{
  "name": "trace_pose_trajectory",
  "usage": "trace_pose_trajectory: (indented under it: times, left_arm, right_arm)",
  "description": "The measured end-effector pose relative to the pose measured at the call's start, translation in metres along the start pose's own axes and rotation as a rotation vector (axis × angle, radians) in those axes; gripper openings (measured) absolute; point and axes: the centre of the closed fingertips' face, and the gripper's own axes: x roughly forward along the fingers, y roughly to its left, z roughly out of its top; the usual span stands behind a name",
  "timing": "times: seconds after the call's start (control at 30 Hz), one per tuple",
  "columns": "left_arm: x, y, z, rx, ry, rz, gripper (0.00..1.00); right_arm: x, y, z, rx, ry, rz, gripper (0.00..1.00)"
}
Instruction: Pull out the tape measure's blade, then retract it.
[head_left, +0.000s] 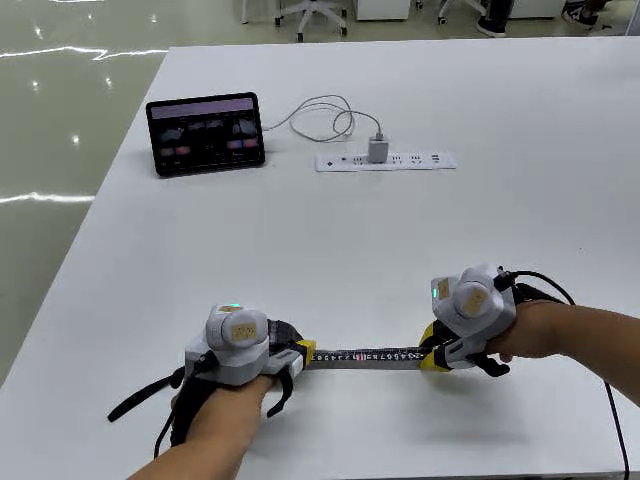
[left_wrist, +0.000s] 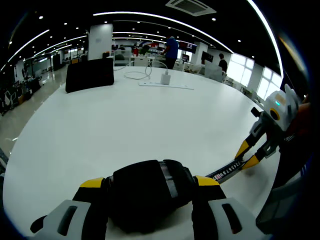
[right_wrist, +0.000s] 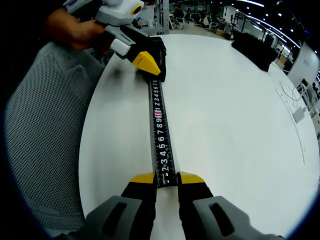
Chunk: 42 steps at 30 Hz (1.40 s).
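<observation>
The left tool (left_wrist: 150, 182) clenches the black, rounded plastic tape measure case (left_wrist: 145, 202) down on the white surface (head_left: 400, 230), anchoring it. The right tool (right_wrist: 166, 178) pinches the tip of the dark numbered metal blade (right_wrist: 159, 125), so the short drawn-out length lies taut between them.

The wide white desk (head_left: 350, 250) spreads from the left tool (head_left: 300, 352). Beyond the desk's far edge lie glossy pale floor (head_left: 60, 90) and chair bases (head_left: 310, 12). Ceiling light strips (left_wrist: 150, 16) run overhead, and bright panes to the tool's right are probably windows (left_wrist: 240, 67).
</observation>
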Motion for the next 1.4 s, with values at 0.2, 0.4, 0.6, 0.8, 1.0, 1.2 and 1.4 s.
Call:
trace_pose_trajectory:
  times: [0.2,0.4,0.6,0.8,1.0,1.2,1.4]
  left_arm:
    - [0.000,0.000,0.000,0.000,0.000,0.000,0.65]
    - [0.000,0.000,0.000,0.000,-0.001,0.000,0.65]
    - [0.000,0.000,0.000,-0.001,-0.002,-0.001,0.65]
    - [0.000,0.000,0.000,-0.002,-0.002,-0.001,0.65]
    - [0.000,0.000,0.000,-0.003,-0.002,-0.003,0.65]
    - [0.000,0.000,0.000,-0.004,0.000,-0.003,0.65]
    - [0.000,0.000,0.000,-0.004,0.000,-0.004,0.65]
  right_arm:
    - [0.002,0.000,0.003,0.002,-0.003,0.005,0.12]
    - [0.004,0.001,0.006,-0.001,-0.008,0.005,0.12]
    - [0.005,0.001,0.010,0.001,-0.015,0.006,0.12]
    - [0.008,0.002,0.013,-0.018,-0.025,0.010,0.12]
    - [0.010,0.003,0.018,-0.014,-0.037,0.014,0.12]
    - [0.013,0.003,0.022,-0.008,-0.045,0.016,0.12]
    - [0.015,0.004,0.025,-0.008,-0.049,0.020,0.12]
